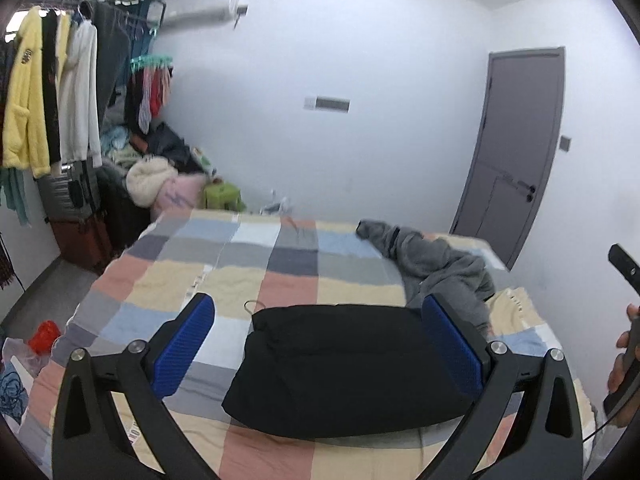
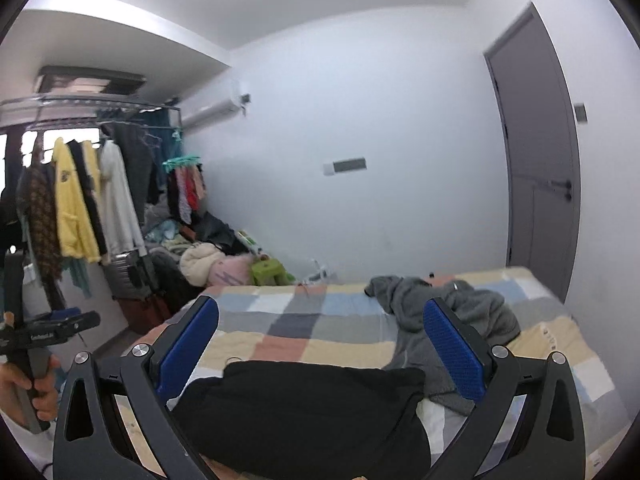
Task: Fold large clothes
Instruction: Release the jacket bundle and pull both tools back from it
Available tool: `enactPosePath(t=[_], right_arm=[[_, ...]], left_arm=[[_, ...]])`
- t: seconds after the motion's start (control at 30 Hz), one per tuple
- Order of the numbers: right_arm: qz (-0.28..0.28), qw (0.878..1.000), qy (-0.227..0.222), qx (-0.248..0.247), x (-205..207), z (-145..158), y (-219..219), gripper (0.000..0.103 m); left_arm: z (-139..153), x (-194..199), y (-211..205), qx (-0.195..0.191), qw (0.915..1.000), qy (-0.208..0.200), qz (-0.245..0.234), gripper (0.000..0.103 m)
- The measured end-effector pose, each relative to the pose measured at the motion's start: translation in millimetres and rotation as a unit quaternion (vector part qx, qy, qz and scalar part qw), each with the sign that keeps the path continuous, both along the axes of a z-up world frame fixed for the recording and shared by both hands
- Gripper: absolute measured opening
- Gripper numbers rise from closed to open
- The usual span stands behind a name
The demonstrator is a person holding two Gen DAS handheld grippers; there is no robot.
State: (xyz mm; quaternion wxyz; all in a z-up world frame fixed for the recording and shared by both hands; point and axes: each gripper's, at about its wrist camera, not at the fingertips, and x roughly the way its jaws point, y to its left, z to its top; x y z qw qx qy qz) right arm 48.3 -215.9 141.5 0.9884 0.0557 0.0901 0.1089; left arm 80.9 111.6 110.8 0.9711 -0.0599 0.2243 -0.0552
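My left gripper point(image 1: 318, 344) hovers with jaws wide and empty over the folded black fabric garment point(image 1: 344, 368), which lies on the pastel checked quilt of the bed point(image 1: 248, 264). To its right the crumpled grey fleece garment point(image 2: 448, 312) waits; my right gripper point(image 2: 320, 352), jaws also wide, should take one hem corner and spread it flat first

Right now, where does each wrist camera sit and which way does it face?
Left wrist: on the left claw, open above the bed, looking over the folded black garment toward the door; the person's right hand shows at right.
Right wrist: on the right claw, open, facing the same way; the left hand shows at left.
Shared: black garment, gray garment, bed, clothes rack, door.
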Motion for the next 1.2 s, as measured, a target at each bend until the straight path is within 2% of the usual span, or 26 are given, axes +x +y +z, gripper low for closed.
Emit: enactPosePath(t=[0.2,0.3,0.37,0.6,0.73,0.9,1.2], right_arm=[[0.009,1.0,-0.011,0.006,-42.6,-10.0,20.2,0.103],[0.022,1.0,-0.002,0.014,-56.5,-26.2,23.9,0.103],[0.009,1.0,0.01,0.004,-62.1,-43.3,27.1,0.103],[0.008,0.999,0.038,-0.008,-75.3,-98.6,37.9,0.103],[0.005,0.999,0.048,-0.012,-82.5,-123.3,39.1,0.103],[0.006,0.998,0.068,-0.019,-79.4,-146.4,42.1,0.103],[0.003,0.995,0.097,-0.025,-72.7,-162.6,49.1,0.103]], left_arm=[[-3.5,-50.3,-0.4,-0.009,0.9997,-0.023,-0.001,0.103],[-14.6,-65.2,-2.1,-0.012,0.9997,-0.021,0.004,0.103],[-26.6,-71.6,-5.2,-0.008,0.9998,-0.015,-0.007,0.103],[-77.6,-83.5,-20.9,0.011,0.9999,0.006,-0.007,0.103],[-102.7,-90.6,-33.0,0.001,0.9997,0.013,-0.023,0.103],[-117.1,-99.8,-43.6,0.01,0.9996,0.009,-0.024,0.103],[-123.2,-95.8,-46.0,0.007,0.9997,0.022,-0.011,0.103]])
